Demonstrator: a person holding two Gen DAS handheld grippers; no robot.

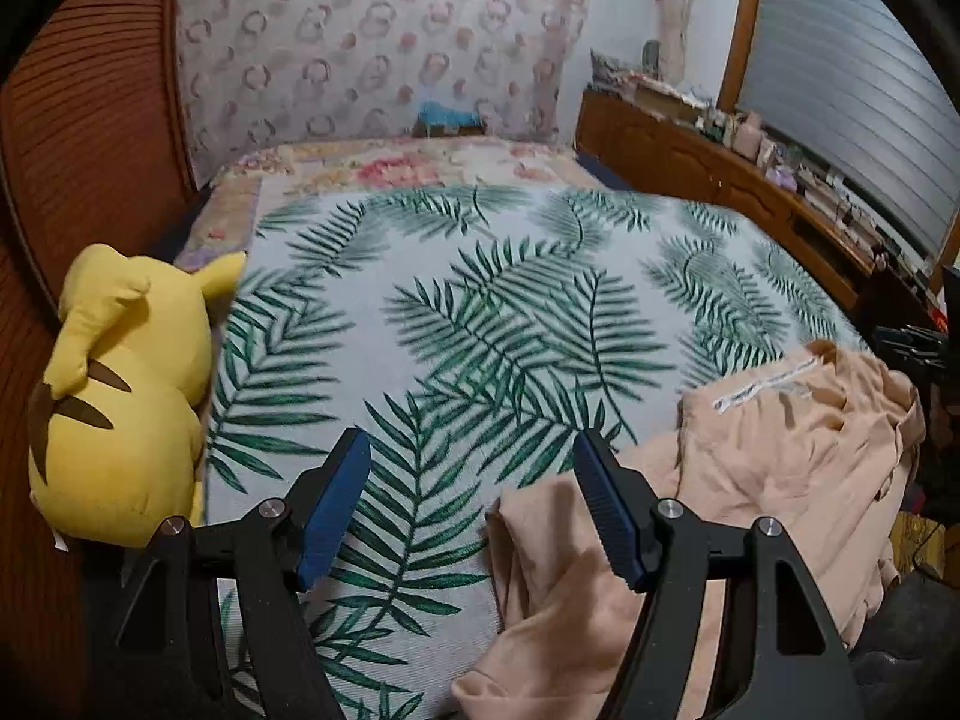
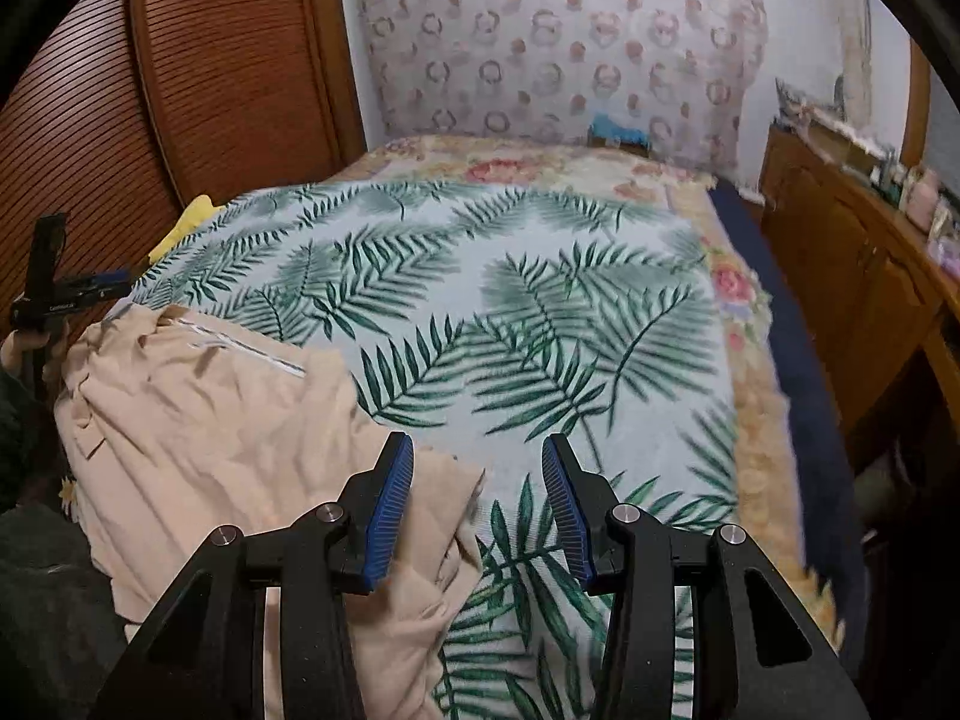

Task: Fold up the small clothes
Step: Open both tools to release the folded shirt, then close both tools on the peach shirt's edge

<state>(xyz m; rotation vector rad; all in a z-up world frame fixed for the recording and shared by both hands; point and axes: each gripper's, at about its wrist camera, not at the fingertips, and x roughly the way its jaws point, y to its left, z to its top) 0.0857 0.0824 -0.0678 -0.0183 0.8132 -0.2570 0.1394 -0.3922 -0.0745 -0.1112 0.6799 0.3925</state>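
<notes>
A crumpled peach garment [image 1: 780, 456] with a white label lies on the leaf-print bed cover [image 1: 480, 300]. My left gripper [image 1: 471, 450] hovers over the cover at the garment's left edge. It is open, and only a corner of cloth lies below its right finger. In the right wrist view the same peach garment [image 2: 210, 420] fills the lower left. My right gripper [image 2: 477, 456] is open above its right edge, its left finger over the cloth, nothing pinched. The left gripper [image 2: 90, 288] shows at the far left of this view.
A yellow plush toy [image 1: 126, 396] sits at the bed's left edge beside a brown slatted wardrobe [image 1: 78, 150]. A wooden sideboard [image 1: 750, 180] with clutter runs along the right. A floral blanket [image 1: 390, 168] covers the bed's far end, below the patterned wall.
</notes>
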